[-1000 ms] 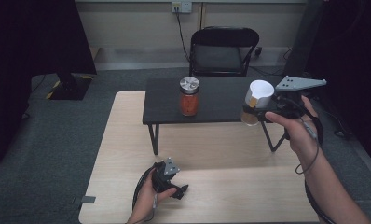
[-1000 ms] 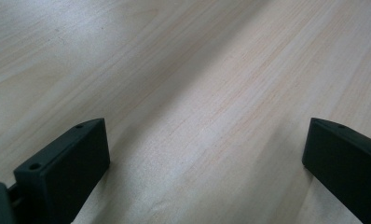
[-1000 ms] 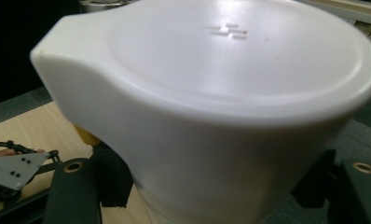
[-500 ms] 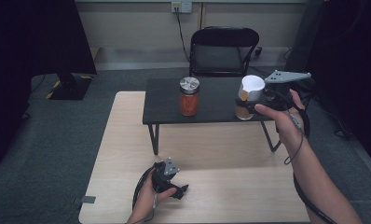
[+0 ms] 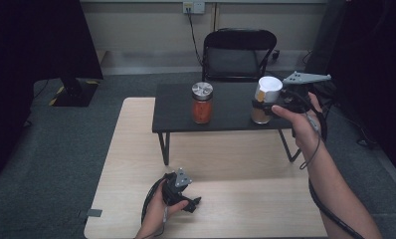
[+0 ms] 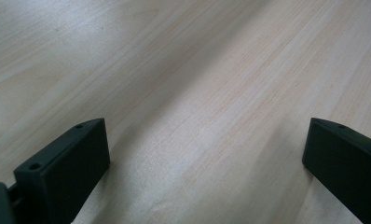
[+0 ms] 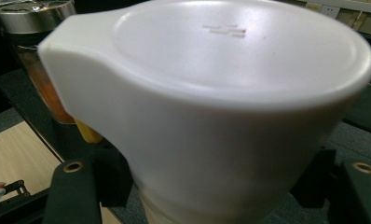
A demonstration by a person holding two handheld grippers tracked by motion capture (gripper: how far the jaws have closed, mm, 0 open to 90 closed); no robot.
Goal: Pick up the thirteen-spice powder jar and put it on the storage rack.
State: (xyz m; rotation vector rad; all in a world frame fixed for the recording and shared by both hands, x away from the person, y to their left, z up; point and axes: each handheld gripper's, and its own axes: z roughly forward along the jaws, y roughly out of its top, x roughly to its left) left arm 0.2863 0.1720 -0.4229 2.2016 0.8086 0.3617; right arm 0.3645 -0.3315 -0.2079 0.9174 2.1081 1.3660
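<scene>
A jar with a white flip-top lid (image 5: 266, 95) and brownish contents is upright at the right end of the low black table (image 5: 176, 110); I cannot tell whether its base touches the top. My right gripper (image 5: 260, 106) is shut on it from the right, below the lid. In the right gripper view the white lid (image 7: 211, 93) looms close between the black jaws. A jar of orange contents with a silver lid (image 5: 202, 103) stands to its left, also seen as the orange jar (image 7: 41, 60). My left gripper (image 5: 192, 203) rests open on the wooden table (image 6: 183, 70).
The black table stands on the light wooden table (image 5: 136, 149). A black folding chair (image 5: 238, 55) sits behind it, with a wall socket and cable above. Dark furniture stands at the far left and right on grey carpet.
The right hand has carried the white-lidded jar leftwards and slightly down, closer to the orange jar. The left hand has stayed put.
</scene>
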